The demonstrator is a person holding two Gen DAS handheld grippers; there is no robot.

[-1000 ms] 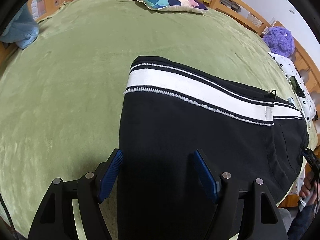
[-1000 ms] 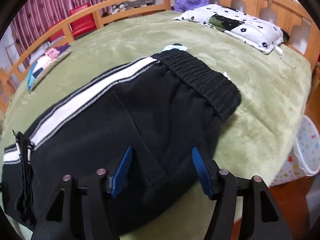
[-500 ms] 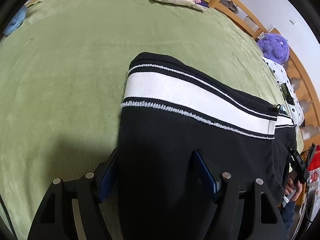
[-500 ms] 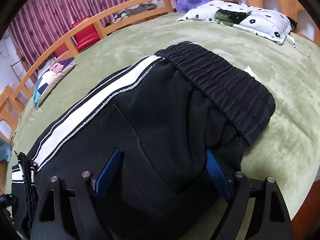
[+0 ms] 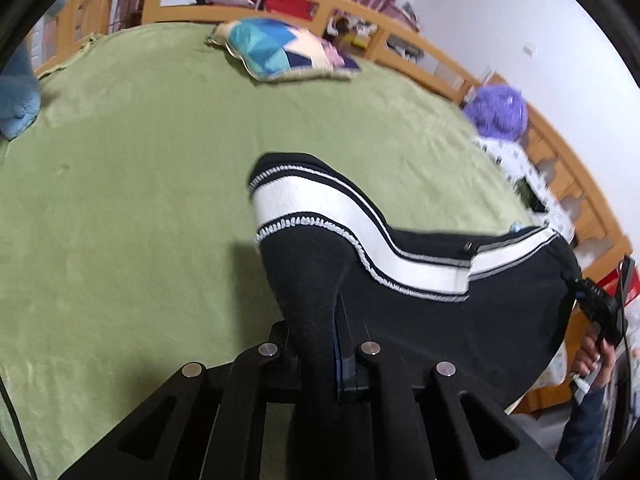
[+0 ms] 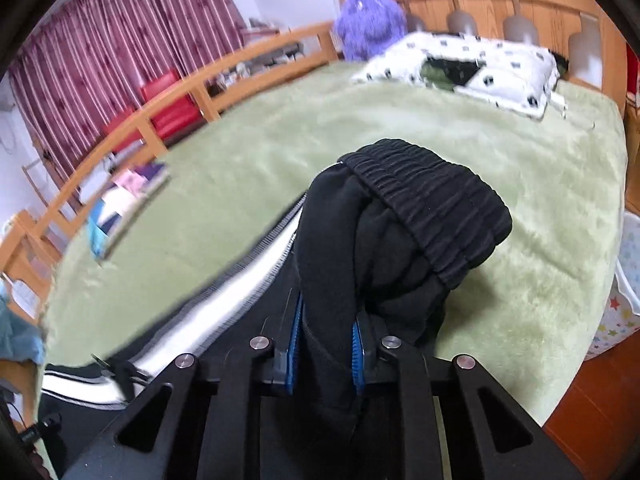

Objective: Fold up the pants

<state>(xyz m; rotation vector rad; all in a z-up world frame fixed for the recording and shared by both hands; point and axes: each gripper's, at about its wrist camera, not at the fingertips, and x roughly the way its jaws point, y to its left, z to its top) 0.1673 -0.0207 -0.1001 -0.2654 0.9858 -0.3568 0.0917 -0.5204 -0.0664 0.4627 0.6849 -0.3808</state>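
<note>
My left gripper [image 5: 320,344] is squeezed tight on the leg end of the black pants [image 5: 460,320]. My right gripper [image 6: 326,344] is closing, and its blue pads press a thick bunch of cloth near the stretchy waistband [image 6: 436,208]. The pants hang up off the green blanket [image 5: 140,200] between my two grippers.

At lower centre, the right gripper [image 6: 326,354] was closing its blue-padded jaws on bunched black fleece pants with a white side stripe [image 6: 404,248], above a green plush bedspread [image 6: 240,184].
</note>
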